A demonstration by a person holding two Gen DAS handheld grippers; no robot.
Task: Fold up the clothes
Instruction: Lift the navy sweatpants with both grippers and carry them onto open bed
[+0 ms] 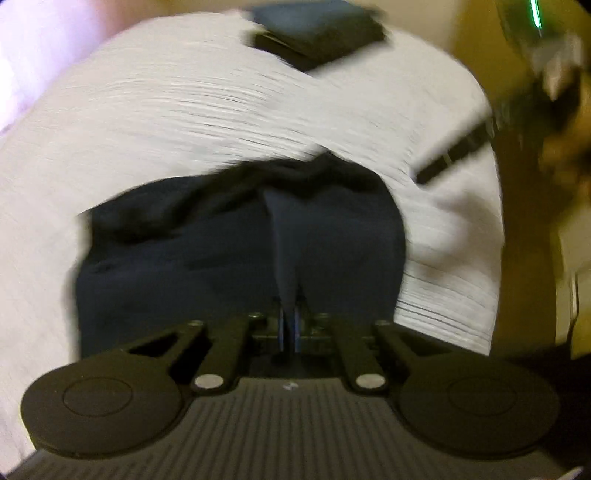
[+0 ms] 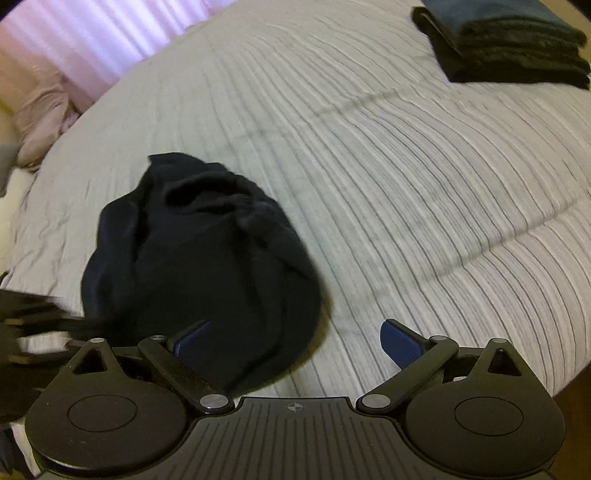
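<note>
A dark navy garment (image 2: 199,266) lies crumpled on the white ribbed bedspread (image 2: 388,177). In the left wrist view the same garment (image 1: 207,258) fills the middle, and my left gripper (image 1: 289,317) is shut on a pinched ridge of its fabric. That view is motion-blurred. My right gripper (image 2: 295,343) stands open at the garment's near right edge. Its left blue pad (image 2: 192,338) rests against the dark cloth and its right pad (image 2: 400,343) is over bare bedspread. The other gripper shows as a dark blur (image 2: 33,317) at the left edge.
A stack of folded dark clothes (image 2: 509,48) sits at the far right of the bed, also visible as the folded stack (image 1: 317,33). Pink pillows (image 2: 40,99) and a bright curtain lie at the far left. The bed's right edge (image 1: 495,221) drops to a brown floor.
</note>
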